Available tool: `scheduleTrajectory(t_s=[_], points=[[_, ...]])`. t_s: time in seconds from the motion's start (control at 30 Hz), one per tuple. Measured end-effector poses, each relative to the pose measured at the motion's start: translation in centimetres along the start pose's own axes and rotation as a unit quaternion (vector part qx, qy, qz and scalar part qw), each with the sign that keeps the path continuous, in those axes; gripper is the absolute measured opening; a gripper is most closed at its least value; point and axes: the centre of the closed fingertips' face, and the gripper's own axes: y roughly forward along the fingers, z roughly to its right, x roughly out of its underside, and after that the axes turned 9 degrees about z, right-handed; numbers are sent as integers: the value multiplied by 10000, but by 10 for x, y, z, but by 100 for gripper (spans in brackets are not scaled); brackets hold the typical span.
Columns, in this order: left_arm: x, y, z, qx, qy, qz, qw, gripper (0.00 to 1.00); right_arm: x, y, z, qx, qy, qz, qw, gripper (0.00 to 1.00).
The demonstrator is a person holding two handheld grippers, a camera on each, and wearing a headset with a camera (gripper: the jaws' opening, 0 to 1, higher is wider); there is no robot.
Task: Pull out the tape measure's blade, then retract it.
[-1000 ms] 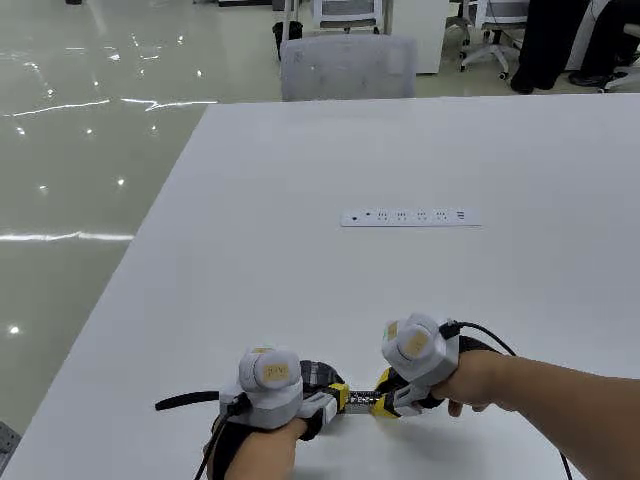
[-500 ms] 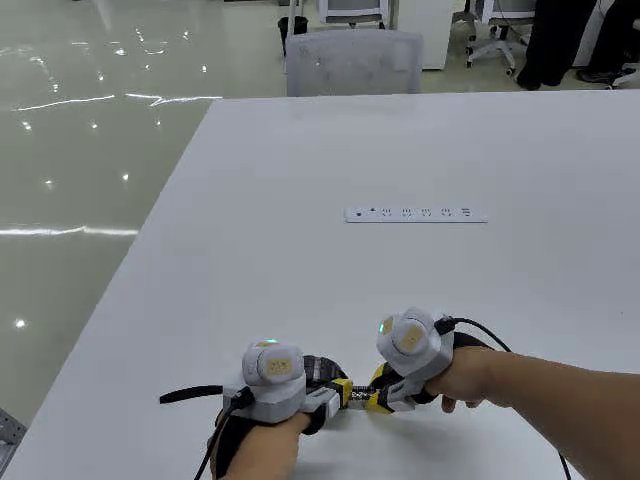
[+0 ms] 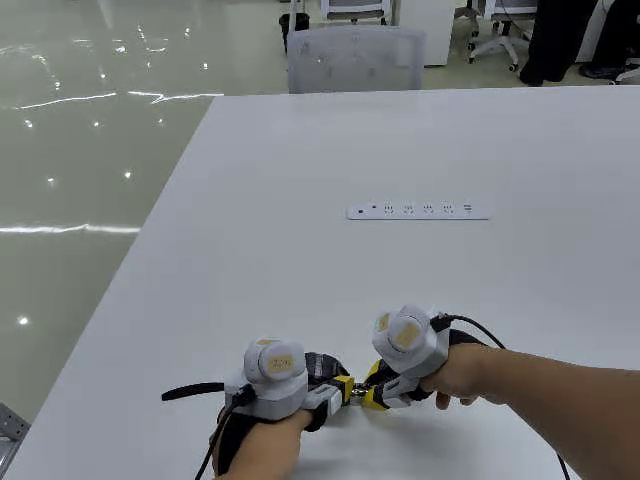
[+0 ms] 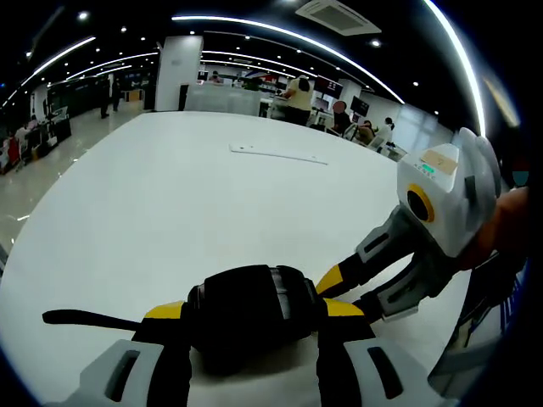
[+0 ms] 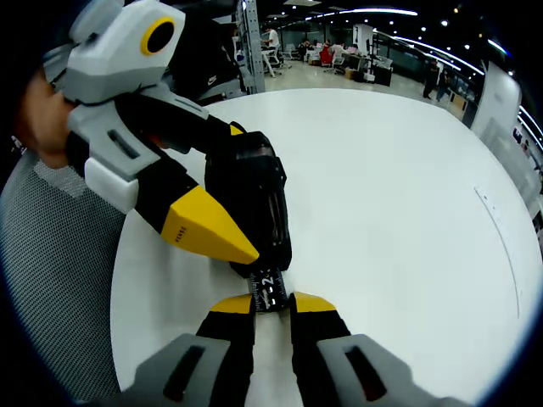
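As the right gripper (image 5: 271, 303) is moving closer to the left gripper (image 4: 253, 315), the blade (image 5: 267, 292) is getting shorter, so it is likely going back in. The right one is pinching the blade's tip; the left is squeezing the black case (image 4: 246, 297). Both are sitting low on the table (image 3: 300, 200), tip to tip.

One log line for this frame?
left claw: shut on tape measure | right claw: shut on blade | blade: barely out
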Motion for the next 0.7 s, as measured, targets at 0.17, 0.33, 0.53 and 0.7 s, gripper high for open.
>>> scheduleTrajectory(t_s=[0.17, 0.33, 0.53, 0.7], points=[[0, 0, 0, 2, -18, -2, 10000, 56, -3, 5, -1, -54, -77, 5, 10000, 14], [0, 0, 0, 5, -12, -5, 10000, 56, -6, 8, -2, -69, -210, 18, 9998, 14], [1, 0, 0, -2, -17, -14, 10000, 56, -4, 7, -3, -36, -200, 15, 9998, 15], [1, 0, 0, 1, -10, -6, 10000, 56, -3, 7, -3, -71, -606, -58, 9981, 14]])
